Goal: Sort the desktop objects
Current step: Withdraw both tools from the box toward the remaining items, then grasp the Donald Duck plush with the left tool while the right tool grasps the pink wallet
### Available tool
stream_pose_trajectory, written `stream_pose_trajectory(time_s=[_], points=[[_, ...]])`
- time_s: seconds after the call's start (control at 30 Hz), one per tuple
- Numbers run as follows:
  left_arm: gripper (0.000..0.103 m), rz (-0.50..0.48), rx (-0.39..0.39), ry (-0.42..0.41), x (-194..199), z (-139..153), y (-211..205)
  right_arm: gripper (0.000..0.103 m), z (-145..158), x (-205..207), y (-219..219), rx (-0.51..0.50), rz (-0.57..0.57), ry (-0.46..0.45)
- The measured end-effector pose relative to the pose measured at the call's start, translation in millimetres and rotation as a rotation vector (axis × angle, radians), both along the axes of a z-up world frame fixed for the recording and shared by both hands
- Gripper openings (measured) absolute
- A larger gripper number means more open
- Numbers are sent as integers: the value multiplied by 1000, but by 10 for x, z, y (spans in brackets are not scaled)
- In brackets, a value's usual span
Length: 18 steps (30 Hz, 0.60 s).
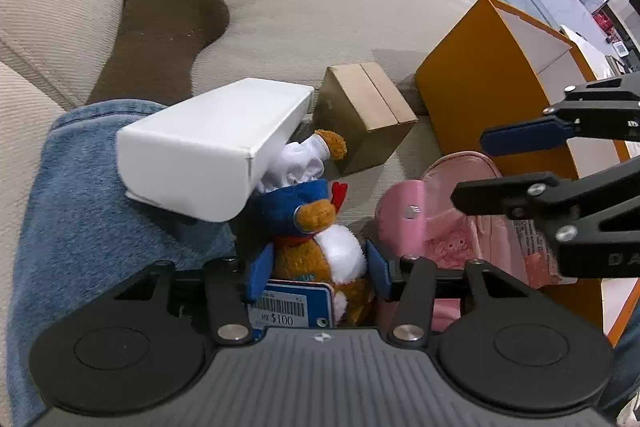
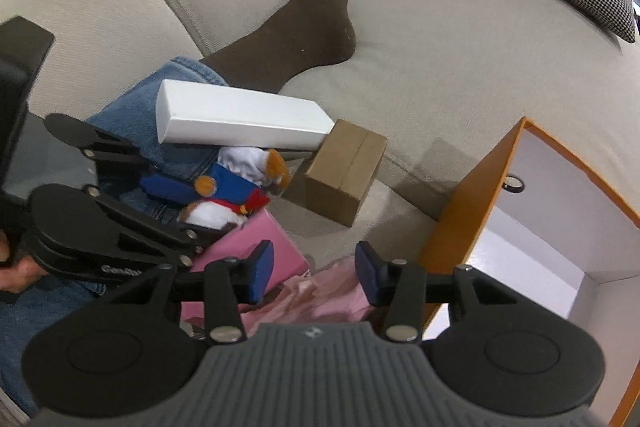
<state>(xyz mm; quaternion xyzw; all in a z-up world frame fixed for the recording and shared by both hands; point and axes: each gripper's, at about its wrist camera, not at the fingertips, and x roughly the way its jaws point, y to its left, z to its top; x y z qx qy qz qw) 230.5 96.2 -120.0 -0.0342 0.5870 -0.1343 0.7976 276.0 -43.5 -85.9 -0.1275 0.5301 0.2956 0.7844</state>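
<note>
the only clear print sits low in the left wrist view, on a white price sticker [image 1: 280,311] stuck to a blue-edged hang tag [image 1: 298,301] lying against the plush toy [image 1: 320,247] near the bottom centre of the frame: a barcode with "hk $100" beneath it, and tiny characters above the barcode too small to make out. at the right edge of that view, the black arm of the right gripper [image 1: 472,167] bears pale letters beginning "d a", cut off by the frame. in the right wrist view, lower left, the left gripper [image 2: 208,243] carries a white brand word on its black arm that starts "gen", the rest hidden.
</note>
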Motion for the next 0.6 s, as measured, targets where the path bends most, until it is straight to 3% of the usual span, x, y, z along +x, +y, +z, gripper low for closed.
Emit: stream_pose_trajectory(time_s=[0.17, 0.47, 0.6], points=[[62, -24, -4, 4, -33, -50, -72, 48, 97, -22, -80, 3, -21, -10], [53, -1, -10, -21, -224, 77, -5, 49, 191, -121, -142, 33, -22, 20], [52, 17, -76, -16, -329, 153, 146, 48, 164, -129, -84, 74, -33, 83]])
